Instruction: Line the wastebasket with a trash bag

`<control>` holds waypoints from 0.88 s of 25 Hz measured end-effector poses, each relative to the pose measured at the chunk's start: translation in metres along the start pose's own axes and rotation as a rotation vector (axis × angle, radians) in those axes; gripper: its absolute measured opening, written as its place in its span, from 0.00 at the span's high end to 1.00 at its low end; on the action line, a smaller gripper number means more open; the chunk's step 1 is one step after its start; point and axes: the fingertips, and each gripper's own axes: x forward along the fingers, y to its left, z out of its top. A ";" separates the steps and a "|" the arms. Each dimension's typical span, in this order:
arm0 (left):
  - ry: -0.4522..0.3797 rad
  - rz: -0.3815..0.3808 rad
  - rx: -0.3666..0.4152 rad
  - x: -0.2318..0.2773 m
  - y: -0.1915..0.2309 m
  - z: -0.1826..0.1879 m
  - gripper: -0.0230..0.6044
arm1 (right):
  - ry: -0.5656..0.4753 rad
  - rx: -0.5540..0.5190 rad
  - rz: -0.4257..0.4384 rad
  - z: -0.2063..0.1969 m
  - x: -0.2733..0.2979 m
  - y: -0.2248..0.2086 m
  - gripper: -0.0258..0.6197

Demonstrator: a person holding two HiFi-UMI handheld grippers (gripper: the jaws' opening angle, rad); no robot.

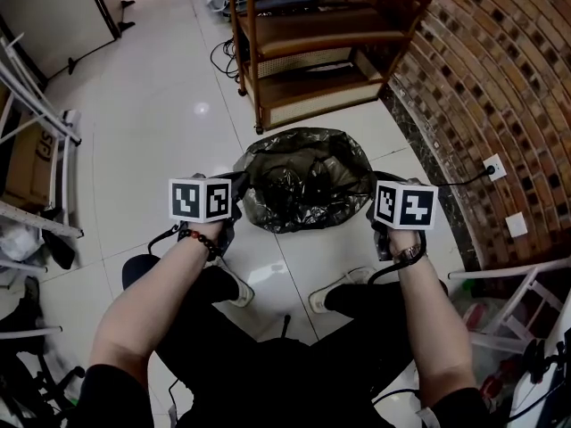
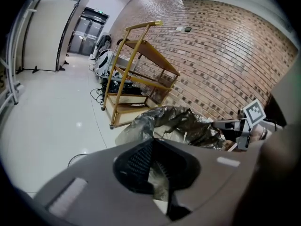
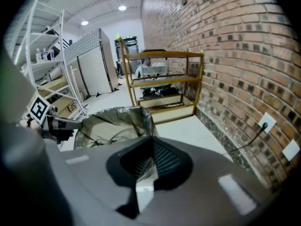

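Note:
A dark, shiny trash bag [image 1: 303, 178] stands spread open on the white floor in front of the person's feet. Whether the wastebasket is under it I cannot tell. My left gripper [image 1: 235, 187] is at the bag's left rim, shut on a fold of the film [image 2: 157, 178]. On the opposite side my right gripper [image 1: 375, 194] is shut on the right rim, with film showing between its pads [image 3: 146, 171]. The bag [image 2: 174, 124] fills the middle of the left gripper view, the right gripper [image 2: 233, 126] beyond it. In the right gripper view the bag's mouth [image 3: 113, 124] gapes, with the left gripper [image 3: 59, 125] across it.
A wooden shelf cart [image 1: 312, 43] stands just behind the bag. A brick wall [image 1: 500, 78] runs along the right, with a socket and cable [image 1: 493, 168]. White racks [image 1: 36, 123] and a cardboard box stand at the left. The person's shoes [image 1: 236, 291] are close to the bag.

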 end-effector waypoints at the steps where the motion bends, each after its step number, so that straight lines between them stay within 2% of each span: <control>1: 0.006 0.009 0.000 0.003 0.004 -0.002 0.96 | 0.006 -0.001 0.001 -0.002 0.004 -0.001 0.96; 14: 0.084 0.085 0.020 0.042 0.042 -0.024 0.96 | 0.065 -0.044 0.034 -0.019 0.064 0.000 0.95; 22: 0.122 0.092 0.027 0.066 0.056 -0.034 0.90 | 0.090 -0.058 0.040 -0.021 0.098 -0.001 0.95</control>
